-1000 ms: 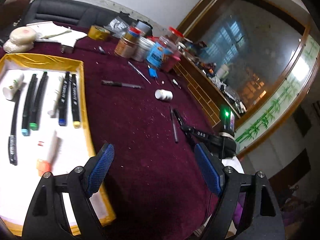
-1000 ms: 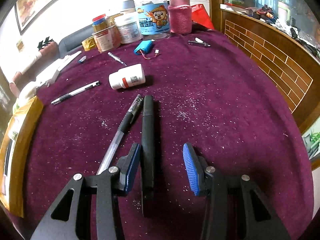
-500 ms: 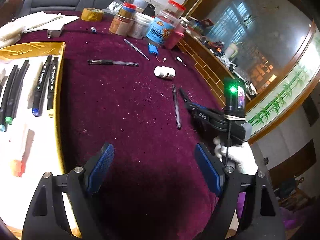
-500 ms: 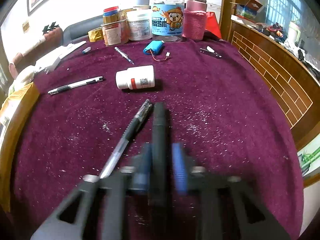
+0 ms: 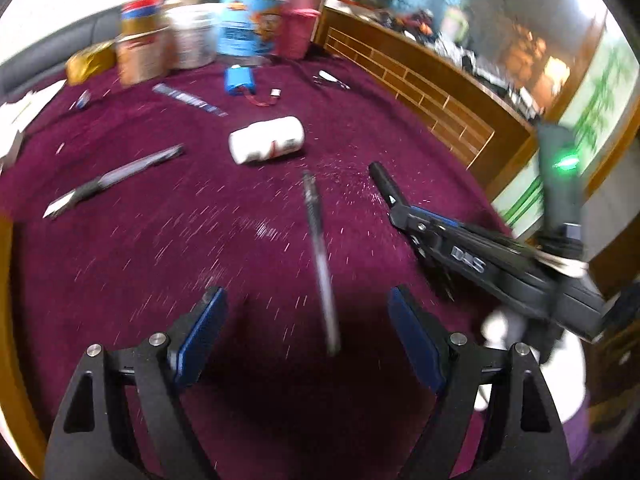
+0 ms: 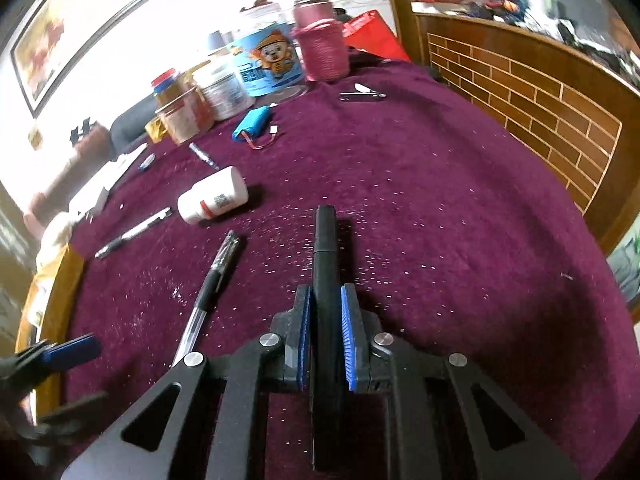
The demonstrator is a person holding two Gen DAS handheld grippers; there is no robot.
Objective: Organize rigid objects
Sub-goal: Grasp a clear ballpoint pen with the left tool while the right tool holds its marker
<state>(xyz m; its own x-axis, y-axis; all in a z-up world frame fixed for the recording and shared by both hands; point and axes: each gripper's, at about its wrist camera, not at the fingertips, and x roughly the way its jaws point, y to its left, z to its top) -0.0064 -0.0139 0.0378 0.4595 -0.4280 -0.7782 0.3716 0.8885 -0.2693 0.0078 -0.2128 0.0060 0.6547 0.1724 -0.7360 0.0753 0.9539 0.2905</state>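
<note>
My right gripper (image 6: 325,304) is shut on a black marker (image 6: 325,240) that points away from me over the maroon cloth; it also shows in the left wrist view (image 5: 382,180), held by the right gripper (image 5: 404,216). A clear gel pen (image 6: 208,292) lies just to its left, and in the left wrist view (image 5: 320,256) it lies between my open, empty left gripper's (image 5: 308,320) jaws. A white pill bottle (image 6: 212,200) lies on its side farther back. Another pen (image 6: 132,234) lies at the left.
Jars, tins and a pink flask (image 6: 320,46) stand at the table's back. A blue battery pack (image 6: 252,124) and nail clippers (image 6: 362,94) lie near them. A gold-rimmed tray (image 6: 52,292) is at the left. A wooden brick-patterned wall (image 6: 540,96) borders the right.
My right gripper has closed on the black marker. My left gripper has swung from the tray toward the gel pen beside it, still open.
</note>
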